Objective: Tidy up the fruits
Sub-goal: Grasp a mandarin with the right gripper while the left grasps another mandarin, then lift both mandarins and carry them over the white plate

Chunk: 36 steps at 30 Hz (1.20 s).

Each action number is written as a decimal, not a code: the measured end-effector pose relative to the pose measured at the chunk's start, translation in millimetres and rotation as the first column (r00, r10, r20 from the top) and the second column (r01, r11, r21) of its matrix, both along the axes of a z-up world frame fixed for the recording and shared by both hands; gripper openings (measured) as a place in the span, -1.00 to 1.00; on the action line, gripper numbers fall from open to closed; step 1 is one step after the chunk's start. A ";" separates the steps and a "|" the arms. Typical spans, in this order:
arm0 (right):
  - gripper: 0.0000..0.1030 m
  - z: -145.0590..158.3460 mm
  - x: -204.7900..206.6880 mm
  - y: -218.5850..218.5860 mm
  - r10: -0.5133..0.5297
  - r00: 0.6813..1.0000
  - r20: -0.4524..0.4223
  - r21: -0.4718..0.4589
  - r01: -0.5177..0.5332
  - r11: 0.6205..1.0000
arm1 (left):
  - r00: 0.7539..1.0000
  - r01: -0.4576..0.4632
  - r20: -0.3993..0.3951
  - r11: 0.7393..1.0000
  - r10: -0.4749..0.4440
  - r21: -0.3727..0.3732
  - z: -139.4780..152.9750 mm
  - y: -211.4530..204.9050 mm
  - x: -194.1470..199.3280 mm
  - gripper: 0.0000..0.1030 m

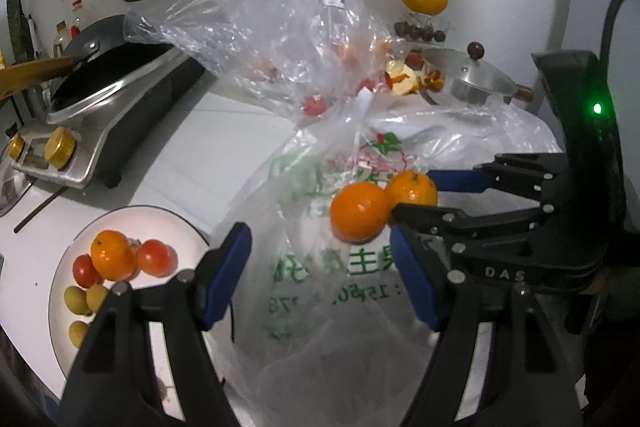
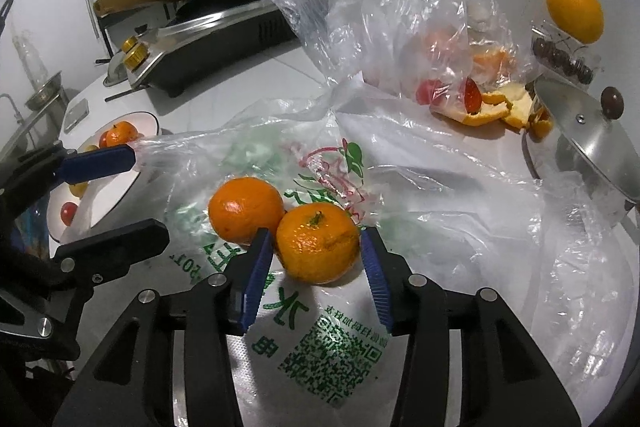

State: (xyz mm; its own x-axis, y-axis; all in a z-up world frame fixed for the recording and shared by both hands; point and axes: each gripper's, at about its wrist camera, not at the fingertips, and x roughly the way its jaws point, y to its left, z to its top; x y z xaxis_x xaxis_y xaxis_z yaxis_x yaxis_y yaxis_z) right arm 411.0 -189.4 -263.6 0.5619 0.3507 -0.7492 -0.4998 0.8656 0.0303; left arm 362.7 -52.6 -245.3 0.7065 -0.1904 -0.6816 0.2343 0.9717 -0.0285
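Orange mandarin (image 2: 318, 243) sits unclamped between the right claw's (image 2: 316, 267) parted pads, on slick bag (image 2: 420, 163). It could get nudged away, or its neighbour (image 2: 245, 209) pinched; left claw (image 1: 320, 267) is spread, empty.

Printed bag (image 2: 320, 339): thin plastic, milky, wrinkly, a bit shiny.
Clear bag (image 1: 280, 7): see-through plastic, crinkly, shiny.
Two tangerines (image 2: 316, 243): orange skin, bumpy, a bit glossy.
Tomatoes (image 1: 156, 257) on plate: smooth, shiny red.
Plate (image 1: 160, 219): white, smooth, glossy.
Pot lid (image 2: 588, 143): shiny metal, dark round knob.
Stove (image 1: 100, 115): brushed metal, gold shiny knobs.
Pan (image 1: 100, 43): dark, matt, wooden handle.
Right gripper (image 2: 316, 263) and left gripper (image 1: 320, 267): black matt arms, metal screws, blue ribbed pads.
Peel (image 2: 492, 107): orange outside, pale inside, rough.
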 end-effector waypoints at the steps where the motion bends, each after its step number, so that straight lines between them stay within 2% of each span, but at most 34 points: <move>1: -0.06 -2.0 1.2 0.8 0.000 1.000 -0.005 -0.004 0.000 1.000 | 1.000 0.002 -0.001 1.000 -0.002 0.003 -0.8 -1.0 0.9 0.42; 9: -0.06 -2.2 2.1 -4.7 0.005 1.000 -0.009 0.024 -0.005 1.000 | 1.000 0.016 -0.005 0.999 -0.016 0.034 -3.6 -12.0 8.2 0.42; 18: -0.06 12.8 -6.6 -25.3 -0.025 0.999 0.033 0.066 0.023 0.998 | 0.999 0.047 -0.017 0.997 -0.046 0.069 -8.0 -30.5 18.6 0.42; 32: -0.06 10.2 -6.1 -49.3 -0.052 0.998 0.031 0.120 0.048 0.992 | 0.995 0.092 -0.049 0.989 -0.087 0.114 -20.8 -52.8 27.6 0.40; 36: -0.06 10.0 -7.2 -50.8 -0.055 0.998 0.034 0.127 0.050 0.991 | 0.992 0.106 -0.081 0.988 -0.097 0.114 -28.5 -56.7 31.9 0.01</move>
State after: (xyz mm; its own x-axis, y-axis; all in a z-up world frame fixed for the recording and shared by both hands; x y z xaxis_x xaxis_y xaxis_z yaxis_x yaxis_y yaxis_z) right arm 403.8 -240.2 -253.6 0.6084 0.4105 -0.6792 -0.4568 0.8810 0.1233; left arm 394.6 -109.3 -273.8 0.6334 -0.1736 -0.7541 0.3334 0.9406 0.0636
